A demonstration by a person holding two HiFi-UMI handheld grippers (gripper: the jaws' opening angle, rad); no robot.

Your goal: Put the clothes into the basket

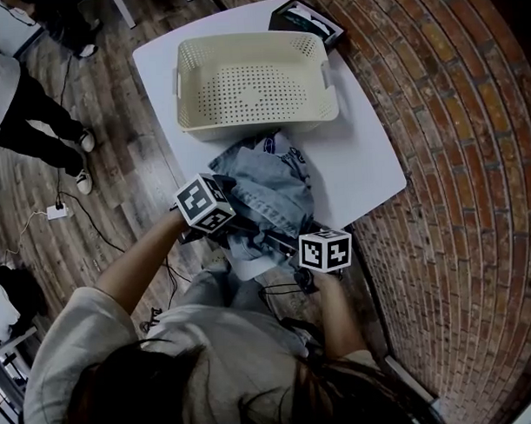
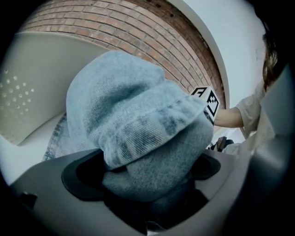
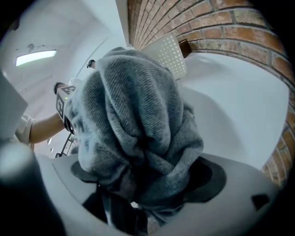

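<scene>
A light-blue denim garment (image 1: 269, 185) lies bunched on the white table (image 1: 359, 160), its near end hanging over the front edge. Just beyond it stands the cream perforated basket (image 1: 255, 122), with nothing in it. My left gripper (image 1: 238, 220) is pushed into the garment's near left part. In the left gripper view a thick fold of denim (image 2: 138, 115) fills the jaws and hides the pads. My right gripper (image 1: 290, 238) meets the near right part. Its jaws stand wide, with a wad of denim (image 3: 133, 124) bunched between them.
A black box (image 1: 307, 21) sits at the table's far corner behind the basket. A brick surface (image 1: 455, 157) runs along the right. People stand on the wooden floor at the far left (image 1: 36, 110), where cables lie. The basket wall (image 2: 27, 92) is close ahead of the left gripper.
</scene>
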